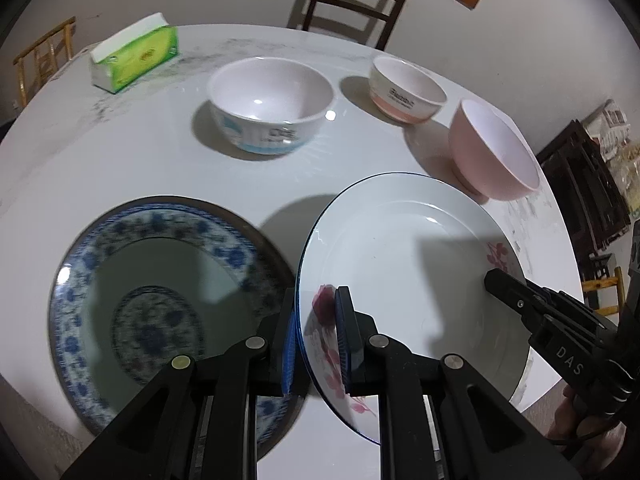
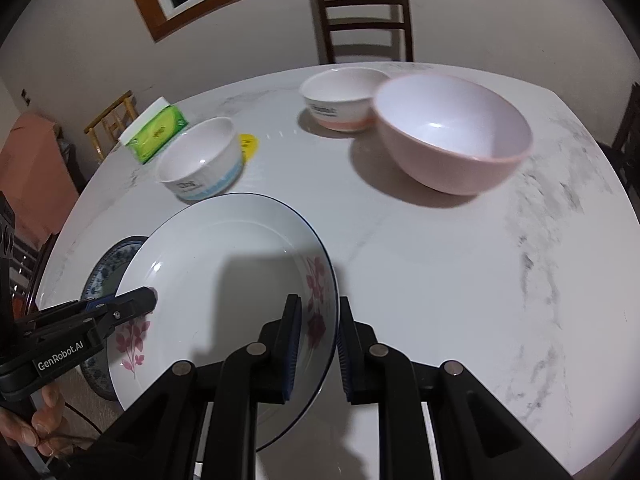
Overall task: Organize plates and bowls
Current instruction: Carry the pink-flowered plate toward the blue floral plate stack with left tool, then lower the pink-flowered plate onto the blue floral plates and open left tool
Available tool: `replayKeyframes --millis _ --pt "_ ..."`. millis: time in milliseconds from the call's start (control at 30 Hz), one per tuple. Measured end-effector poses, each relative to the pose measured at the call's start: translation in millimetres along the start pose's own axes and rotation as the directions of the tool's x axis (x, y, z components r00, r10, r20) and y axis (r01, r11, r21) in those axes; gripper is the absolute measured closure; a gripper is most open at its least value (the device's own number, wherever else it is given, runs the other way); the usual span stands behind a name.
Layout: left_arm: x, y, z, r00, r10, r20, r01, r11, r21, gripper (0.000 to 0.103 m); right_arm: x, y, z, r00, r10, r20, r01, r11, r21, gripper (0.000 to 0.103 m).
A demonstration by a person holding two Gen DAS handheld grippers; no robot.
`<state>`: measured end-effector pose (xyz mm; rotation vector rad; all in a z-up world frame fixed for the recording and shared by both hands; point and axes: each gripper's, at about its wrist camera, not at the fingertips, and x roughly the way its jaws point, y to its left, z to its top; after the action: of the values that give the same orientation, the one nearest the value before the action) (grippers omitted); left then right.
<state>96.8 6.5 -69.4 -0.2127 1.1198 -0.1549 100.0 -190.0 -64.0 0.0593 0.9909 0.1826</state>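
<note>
The white floral plate [image 1: 404, 248] is being held tilted above the marble table [image 2: 440, 280], its rim clamped on one side by the left gripper [image 1: 316, 340] and on the other by the right gripper [image 2: 318, 348]. It is partly overlapping the blue-patterned plate [image 1: 160, 280] lying flat beside it. Nothing is being carried in either plate. Beyond, a blue-banded bowl [image 1: 272, 104], a pink-banded bowl [image 1: 406, 90] and a plain pink bowl [image 2: 452, 132] are standing empty. A green tissue pack [image 1: 134, 56] is lying near the far edge, and a dark wooden chair [image 2: 364, 16] is standing behind.
</note>
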Motion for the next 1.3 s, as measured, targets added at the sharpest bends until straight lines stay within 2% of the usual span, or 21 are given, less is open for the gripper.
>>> replayKeyframes --millis 433,700,1000,1300 --pt "-39.9 73.7 -15.0 0.997 0.06 0.048 -0.054 0.991 -0.12 0.089 10.2 82.2 3.8 0.997 0.08 -0.018 -0.082 0.989 -0.125 0.086" --pt "-50.5 116.8 -30.1 0.994 0.095 0.047 -0.084 0.977 -0.196 0.089 25.9 121.7 -1.2 0.993 0.108 -0.056 -0.117 0.977 -0.179 0.086" --pt "-51.9 150.3 -43.6 0.992 0.119 0.03 -0.108 0.961 -0.256 0.089 42.9 148.7 -8.9 0.988 0.121 -0.096 -0.139 0.968 -0.21 0.086" --pt "-42.8 160.7 -43.6 0.992 0.122 0.019 -0.112 0.956 -0.273 0.089 57.9 149.2 -10.3 0.985 0.135 -0.104 -0.153 0.967 -0.203 0.086"
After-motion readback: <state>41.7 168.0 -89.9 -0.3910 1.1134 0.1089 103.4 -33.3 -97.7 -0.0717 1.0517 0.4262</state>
